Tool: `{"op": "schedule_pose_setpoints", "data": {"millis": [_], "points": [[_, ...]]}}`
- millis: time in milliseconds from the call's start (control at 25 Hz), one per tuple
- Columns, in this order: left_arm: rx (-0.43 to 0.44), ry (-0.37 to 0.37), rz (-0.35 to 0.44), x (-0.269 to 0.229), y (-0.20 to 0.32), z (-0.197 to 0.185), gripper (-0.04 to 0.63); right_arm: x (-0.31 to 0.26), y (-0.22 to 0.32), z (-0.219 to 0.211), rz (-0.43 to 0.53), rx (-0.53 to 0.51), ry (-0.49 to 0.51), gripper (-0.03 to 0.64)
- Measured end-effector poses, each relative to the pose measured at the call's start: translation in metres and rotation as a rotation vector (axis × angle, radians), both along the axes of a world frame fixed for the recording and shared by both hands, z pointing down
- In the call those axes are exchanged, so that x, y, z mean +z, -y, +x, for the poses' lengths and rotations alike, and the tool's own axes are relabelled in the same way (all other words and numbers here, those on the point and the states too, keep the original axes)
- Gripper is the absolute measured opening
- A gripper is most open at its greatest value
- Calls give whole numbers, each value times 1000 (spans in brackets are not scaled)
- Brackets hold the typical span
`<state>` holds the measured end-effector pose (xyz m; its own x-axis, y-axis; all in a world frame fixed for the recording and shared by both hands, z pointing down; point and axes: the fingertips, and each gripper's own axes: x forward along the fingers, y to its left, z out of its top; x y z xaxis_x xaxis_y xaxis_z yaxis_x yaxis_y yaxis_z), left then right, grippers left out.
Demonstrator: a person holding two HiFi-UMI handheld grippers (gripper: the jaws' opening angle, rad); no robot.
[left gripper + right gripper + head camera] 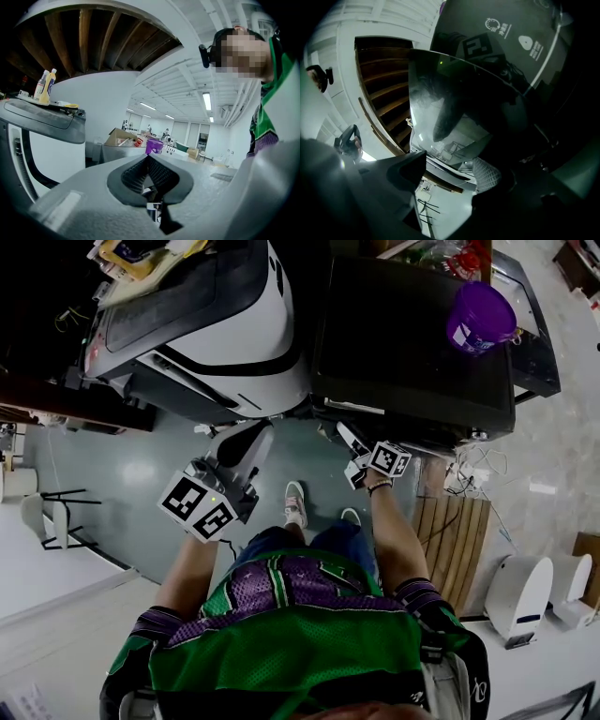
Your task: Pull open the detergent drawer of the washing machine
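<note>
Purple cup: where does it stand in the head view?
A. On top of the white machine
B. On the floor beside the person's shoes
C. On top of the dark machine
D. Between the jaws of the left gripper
C: the purple cup stands on the flat top of the dark machine, near its back right corner as the person sees it.

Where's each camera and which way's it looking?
Head view: on the head, looking down at white machine, dark machine; jersey, arms, left gripper, right gripper show.
Left gripper view: on left gripper, facing level across the room; shut jaws, jersey show.
Right gripper view: on right gripper, facing the dark machine; open jaws show.
Shared: purple cup, head and left gripper views.
</note>
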<state>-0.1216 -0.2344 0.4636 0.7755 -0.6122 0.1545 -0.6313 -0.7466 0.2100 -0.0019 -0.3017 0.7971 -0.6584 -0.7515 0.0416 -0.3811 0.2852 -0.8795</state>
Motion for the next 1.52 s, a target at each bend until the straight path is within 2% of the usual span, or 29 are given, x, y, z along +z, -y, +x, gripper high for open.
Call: {"op": "schedule_pose_setpoints", "data": {"millis": [160,280,600,840,1520], "points": [[-2,-13,3,-2,-3,6,18,-17,3,-3,-41,26,85,391],[1,-21,4,-2,-6,13,17,-22,8,-1,-92,61,146,441],[-13,-41,5,-6,-15,21,18,-22,17,14,-236,187,350,458],[-47,-56,18,-11,-20,22,18,-19,13,13,-270,157,353,454],[-142,-105,42,-12,-51,24,17,-18,-43,-3,-307,26,336,453]]}}
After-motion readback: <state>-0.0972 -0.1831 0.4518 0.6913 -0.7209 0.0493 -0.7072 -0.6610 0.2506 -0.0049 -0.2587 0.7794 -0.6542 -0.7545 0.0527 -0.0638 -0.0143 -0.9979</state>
